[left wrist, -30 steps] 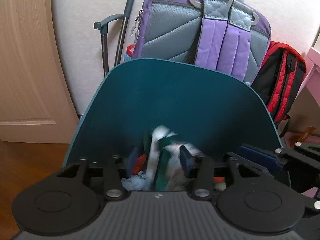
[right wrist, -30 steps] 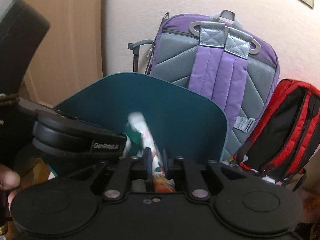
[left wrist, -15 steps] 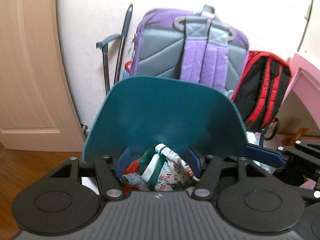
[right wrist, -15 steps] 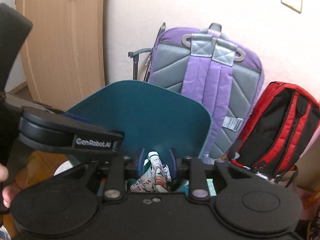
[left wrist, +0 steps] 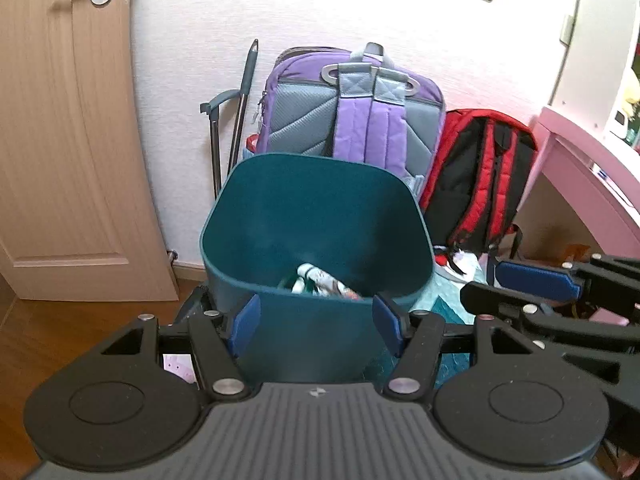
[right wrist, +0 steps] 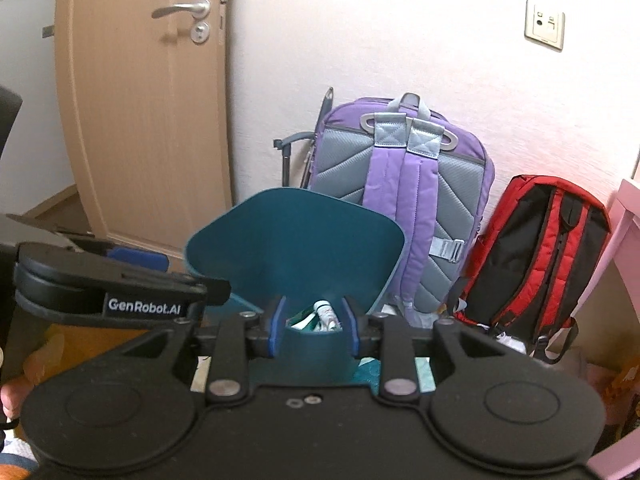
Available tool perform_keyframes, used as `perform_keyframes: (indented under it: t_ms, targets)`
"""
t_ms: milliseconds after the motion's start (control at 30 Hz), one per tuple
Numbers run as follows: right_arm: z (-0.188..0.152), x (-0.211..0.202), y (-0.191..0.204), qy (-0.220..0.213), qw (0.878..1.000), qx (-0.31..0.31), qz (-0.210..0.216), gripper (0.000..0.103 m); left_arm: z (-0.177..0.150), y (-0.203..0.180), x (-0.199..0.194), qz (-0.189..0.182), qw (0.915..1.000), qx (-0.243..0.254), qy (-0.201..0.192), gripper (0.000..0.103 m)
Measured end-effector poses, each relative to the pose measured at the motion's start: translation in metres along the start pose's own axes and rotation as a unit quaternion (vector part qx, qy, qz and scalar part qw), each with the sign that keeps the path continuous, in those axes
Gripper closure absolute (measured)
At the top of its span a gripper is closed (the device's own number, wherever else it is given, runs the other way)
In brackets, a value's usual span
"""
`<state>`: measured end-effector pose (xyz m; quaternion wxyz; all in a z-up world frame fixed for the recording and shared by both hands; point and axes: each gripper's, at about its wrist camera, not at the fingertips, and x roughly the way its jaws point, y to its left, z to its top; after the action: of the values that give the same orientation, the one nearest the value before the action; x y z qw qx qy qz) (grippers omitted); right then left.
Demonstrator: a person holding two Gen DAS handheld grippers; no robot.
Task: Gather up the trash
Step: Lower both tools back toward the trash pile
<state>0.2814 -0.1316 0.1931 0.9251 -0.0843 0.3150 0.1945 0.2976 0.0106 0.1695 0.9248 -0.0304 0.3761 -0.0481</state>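
A teal waste bin (left wrist: 320, 208) stands on the floor against the wall, seen from above in both views. Crumpled white, green and red printed wrappers (left wrist: 320, 285) lie at its bottom. My left gripper (left wrist: 318, 324) hovers above and in front of the bin's near rim, open, gripping nothing. Beside it on the right is my right gripper (left wrist: 536, 285). In the right wrist view the right gripper (right wrist: 314, 328) also hangs over the near edge of the bin (right wrist: 296, 236). Its jaws are opening and empty, with the wrappers (right wrist: 325, 314) showing far below between them.
A purple and grey backpack (left wrist: 352, 112) and a red and black backpack (left wrist: 480, 176) lean on the wall behind the bin. A grey long-handled tool (left wrist: 244, 104) stands left of them. A wooden door (left wrist: 68, 140) is at the left, a pink desk (left wrist: 588, 176) at the right.
Both grippers let go of the wrappers, which now lie in the bin. Both have risen and drawn back from the bin, and their jaws stand wider.
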Motion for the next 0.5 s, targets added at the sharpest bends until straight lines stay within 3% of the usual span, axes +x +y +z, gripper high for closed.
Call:
perform_keyframes:
  t_ms: [100,167,433,500]
  targets:
    - [-0.008,-0.012,0.002,-0.005,1.000,-0.002,0.009,0.069,-0.012,-0.002,-0.012,-0.003,1.0000,0.003,0.000,0.039]
    - [-0.016,-0.019,0.003,-0.006,1.000,-0.001,0.016,0.067,-0.022,-0.002,-0.018,-0.002,1.0000,0.005,0.002,0.027]
    - [-0.053,-0.037,0.002,0.001,0.999,0.005,0.040,0.060,-0.061,-0.003,-0.032,-0.012,0.9998,0.017,0.006,0.025]
    - [-0.062,-0.039,0.001,0.003,0.999,0.010,0.044,0.058,-0.071,-0.003,-0.033,-0.012,0.9998,0.015,0.008,0.019]
